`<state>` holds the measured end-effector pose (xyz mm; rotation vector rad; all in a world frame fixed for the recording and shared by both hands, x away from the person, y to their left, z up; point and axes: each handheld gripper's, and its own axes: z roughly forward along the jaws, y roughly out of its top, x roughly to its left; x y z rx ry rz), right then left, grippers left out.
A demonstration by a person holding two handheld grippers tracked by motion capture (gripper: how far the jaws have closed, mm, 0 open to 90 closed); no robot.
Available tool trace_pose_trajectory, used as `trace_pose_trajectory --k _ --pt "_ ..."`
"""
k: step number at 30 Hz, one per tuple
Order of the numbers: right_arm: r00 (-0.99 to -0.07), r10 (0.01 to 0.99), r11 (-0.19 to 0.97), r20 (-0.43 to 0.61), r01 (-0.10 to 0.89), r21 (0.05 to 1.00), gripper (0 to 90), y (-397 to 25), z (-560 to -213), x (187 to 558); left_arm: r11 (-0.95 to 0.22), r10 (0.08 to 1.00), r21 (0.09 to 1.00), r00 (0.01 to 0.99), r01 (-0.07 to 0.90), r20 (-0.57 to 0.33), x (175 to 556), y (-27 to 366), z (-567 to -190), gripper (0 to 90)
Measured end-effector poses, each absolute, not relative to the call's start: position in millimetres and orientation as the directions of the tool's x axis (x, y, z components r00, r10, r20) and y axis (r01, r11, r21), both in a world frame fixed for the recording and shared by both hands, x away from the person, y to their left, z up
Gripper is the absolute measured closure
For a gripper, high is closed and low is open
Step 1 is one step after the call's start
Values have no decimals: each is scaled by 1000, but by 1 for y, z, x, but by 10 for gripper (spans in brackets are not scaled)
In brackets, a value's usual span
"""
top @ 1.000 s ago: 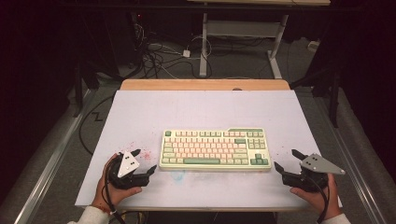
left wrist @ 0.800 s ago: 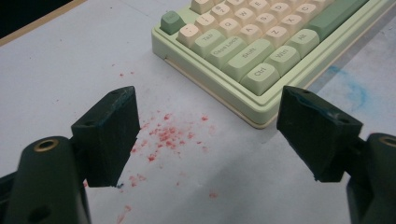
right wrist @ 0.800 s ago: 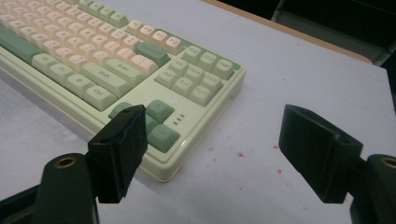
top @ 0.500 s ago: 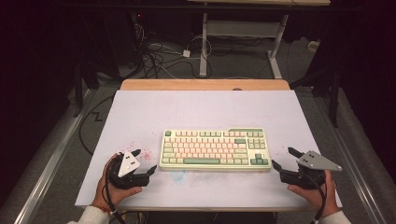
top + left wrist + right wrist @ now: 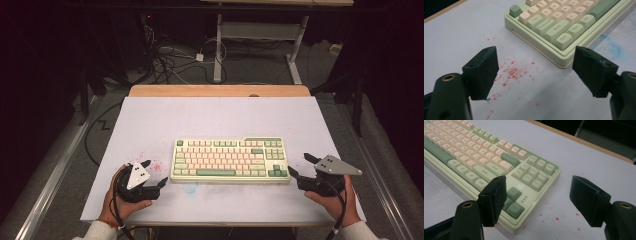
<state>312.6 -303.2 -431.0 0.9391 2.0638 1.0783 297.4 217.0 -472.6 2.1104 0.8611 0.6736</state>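
A pale green keyboard (image 5: 230,160) with cream and green keys lies flat on the white table (image 5: 210,120), nearer the front than the back. My left gripper (image 5: 155,172) is open just off the keyboard's front left corner and holds nothing. In the left gripper view the open gripper (image 5: 537,67) faces the keyboard (image 5: 554,27) corner with its Ctrl and Shift keys. My right gripper (image 5: 298,163) is open beside the keyboard's right end. In the right gripper view the open gripper (image 5: 541,197) straddles the front right corner of the keyboard (image 5: 474,157), without touching it.
Red specks (image 5: 511,72) and a faint blue smear (image 5: 611,47) stain the table near the keyboard's front. A wooden strip (image 5: 220,90) runs along the table's far edge. Cables (image 5: 170,60) and a desk frame (image 5: 260,30) stand on the floor beyond.
My right gripper has moved a little left and forward, closer to the keyboard's right end. The left gripper and the keyboard have stayed put.
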Motion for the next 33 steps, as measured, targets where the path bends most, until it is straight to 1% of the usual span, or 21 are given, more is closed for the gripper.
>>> trace_pose_trajectory --k 14,18,19,20,23,24,27,28,29,30,31,32,33 --pt "-556 802 430 -218 284 857 307 -300 -430 313 -506 746 786 638 356 192 297 216 -473 200" --pt "-563 798 432 -216 283 856 327 -299 -429 314 -506 746 785 638 357 191 298 216 -473 200" --pt "-569 794 434 -215 282 856 356 -297 -428 314 -507 746 784 638 358 192 298 216 -473 201" --pt "-569 794 434 -215 282 856 356 -297 -428 314 -508 746 784 638 358 192 298 216 -473 201" --pt "-586 782 441 -213 278 853 411 -291 -425 318 -509 745 783 638 358 192 298 216 -473 201" --pt "-586 782 441 -213 278 853 411 -291 -425 318 -509 745 783 638 358 193 298 216 -473 202" --pt "-607 770 445 -196 290 847 484 -284 -425 324 -509 746 782 638 360 192 298 216 -473 202" --pt "-607 770 445 -196 290 847 484 -284 -425 324 -509 746 782 637 360 192 298 216 -473 202" --pt "-609 768 451 -199 294 843 509 -282 -425 326 -509 746 781 637 361 192 298 216 -473 202" --pt "-617 764 454 -189 305 837 568 -279 -425 329 -509 746 781 638 361 191 298 216 -473 202" --pt "-623 760 456 -185 308 835 603 -277 -425 330 -510 746 781 637 362 192 298 216 -473 202" --pt "-623 760 456 -185 308 835 603 -277 -425 330 -511 746 780 637 362 193 298 216 -473 202" --pt "-639 747 470 -187 307 827 657 -273 -425 333 -510 746 780 637 362 193 298 216 -473 203"
